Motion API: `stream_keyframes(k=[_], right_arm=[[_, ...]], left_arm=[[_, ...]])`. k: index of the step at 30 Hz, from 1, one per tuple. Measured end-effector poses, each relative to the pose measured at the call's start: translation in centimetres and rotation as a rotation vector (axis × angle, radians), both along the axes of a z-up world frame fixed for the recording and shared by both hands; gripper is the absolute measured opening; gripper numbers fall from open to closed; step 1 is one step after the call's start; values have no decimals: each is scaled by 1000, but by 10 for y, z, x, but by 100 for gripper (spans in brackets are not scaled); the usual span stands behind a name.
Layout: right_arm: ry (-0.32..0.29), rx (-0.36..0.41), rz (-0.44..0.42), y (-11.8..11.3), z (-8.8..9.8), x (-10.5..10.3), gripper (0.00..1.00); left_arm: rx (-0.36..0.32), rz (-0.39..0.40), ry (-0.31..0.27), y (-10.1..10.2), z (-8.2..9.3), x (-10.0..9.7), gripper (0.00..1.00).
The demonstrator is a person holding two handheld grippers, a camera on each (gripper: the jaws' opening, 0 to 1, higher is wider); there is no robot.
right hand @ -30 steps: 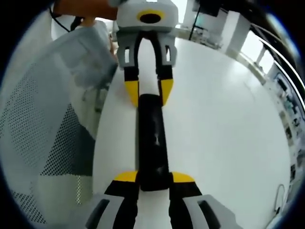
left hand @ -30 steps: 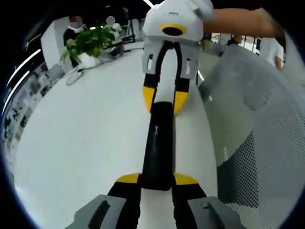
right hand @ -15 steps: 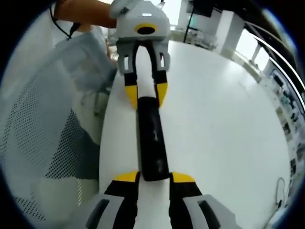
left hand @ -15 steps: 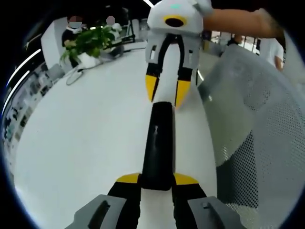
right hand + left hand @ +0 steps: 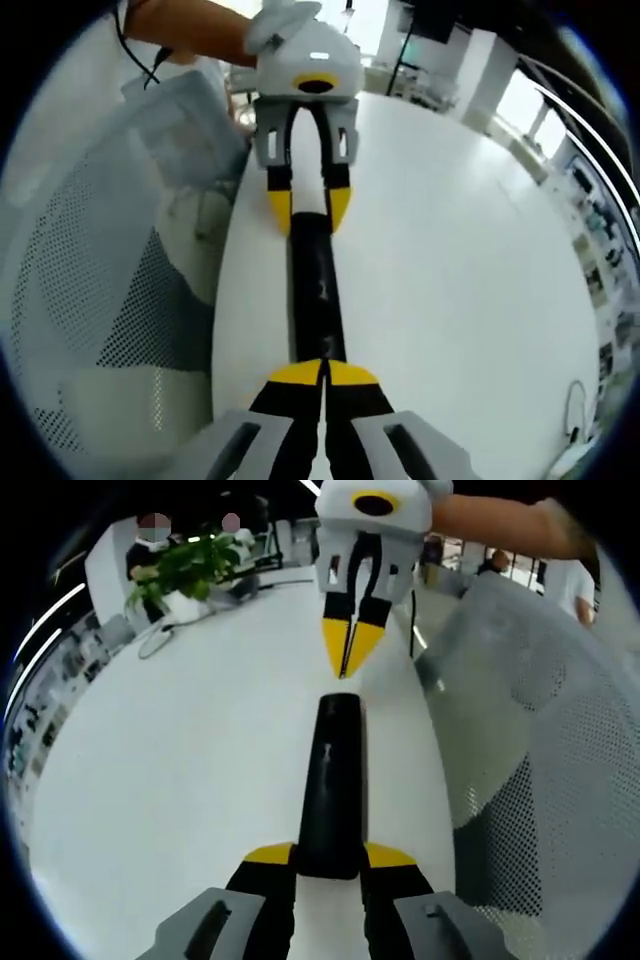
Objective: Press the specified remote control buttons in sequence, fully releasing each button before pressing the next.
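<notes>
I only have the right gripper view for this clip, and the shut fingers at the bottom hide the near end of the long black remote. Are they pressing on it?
Observer: It seems not. In the left gripper view the right gripper points its shut yellow tips down just past the end of the long black plastic remote control. A strip of white table shows between the two.
Reviewer: How does the left gripper hold it, seen up close?
Observer: The left gripper has one finger against each side of the remote's other end.
Reviewer: Is anything else on that table?
Observer: A leafy green plant in a white pot stands near the far edge.
</notes>
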State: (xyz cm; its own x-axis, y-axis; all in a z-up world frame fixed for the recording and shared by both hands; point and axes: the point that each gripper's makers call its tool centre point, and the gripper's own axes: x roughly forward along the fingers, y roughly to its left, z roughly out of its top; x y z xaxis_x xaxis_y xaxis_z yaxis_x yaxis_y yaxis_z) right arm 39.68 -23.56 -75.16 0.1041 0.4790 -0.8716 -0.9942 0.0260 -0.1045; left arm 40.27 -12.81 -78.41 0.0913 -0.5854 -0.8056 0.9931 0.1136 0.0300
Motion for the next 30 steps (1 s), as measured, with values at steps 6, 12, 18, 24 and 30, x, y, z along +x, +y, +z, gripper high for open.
stream_keyframes(k=[6, 12, 18, 24, 30], right_arm=[[3, -34, 23, 2, -5, 0, 0], [16, -52, 35, 4, -11, 3, 0], [17, -84, 51, 3, -17, 3, 0], [17, -104, 57, 0, -20, 2, 0], [13, -95, 62, 3, -19, 2, 0]], left_arm=[[-3, 1, 1, 1, 0, 1, 23], [-5, 0, 2, 1, 0, 1, 23], [-8, 0, 2, 2, 0, 1, 23], [-9, 2, 2, 2, -1, 2, 23], [-13, 3, 3, 2, -1, 2, 23]])
